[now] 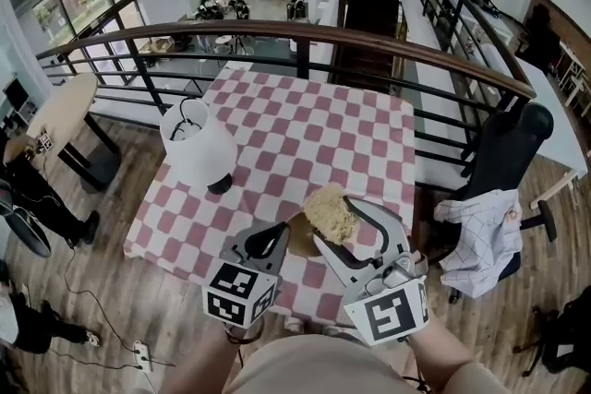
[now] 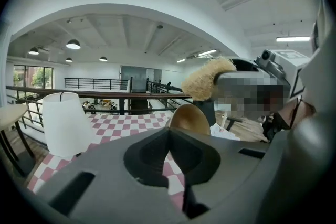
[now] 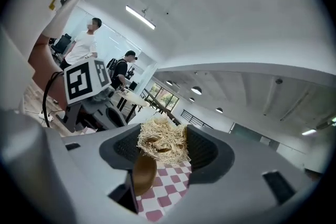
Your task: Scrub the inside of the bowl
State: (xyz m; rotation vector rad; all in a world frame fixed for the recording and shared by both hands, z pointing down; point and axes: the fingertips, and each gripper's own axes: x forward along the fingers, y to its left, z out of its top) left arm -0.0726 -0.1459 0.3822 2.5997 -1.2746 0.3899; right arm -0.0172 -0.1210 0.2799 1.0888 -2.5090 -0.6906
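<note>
Left gripper (image 1: 284, 233) jaws pressed shut on the wooden bowl (image 1: 301, 241) rim, lower centre, above the checked bench (image 1: 305, 125). Right gripper (image 1: 340, 222) jaws pinch the straw scrubber (image 1: 329, 208) just beside the bowl. White lampshade (image 1: 198, 146) stands well apart, left of centre.

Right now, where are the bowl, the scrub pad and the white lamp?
bowl (image 2: 190, 119), left gripper view, its brown wall.
scrub pad (image 3: 163, 140), right gripper view, middle of its fibres.
white lamp (image 1: 199, 148), head view, its shade.

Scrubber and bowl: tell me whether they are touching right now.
Cannot tell. In the head view the scrubber overlaps the bowl; the left gripper view shows it just over the rim, with neither contact nor gap plain.
</note>
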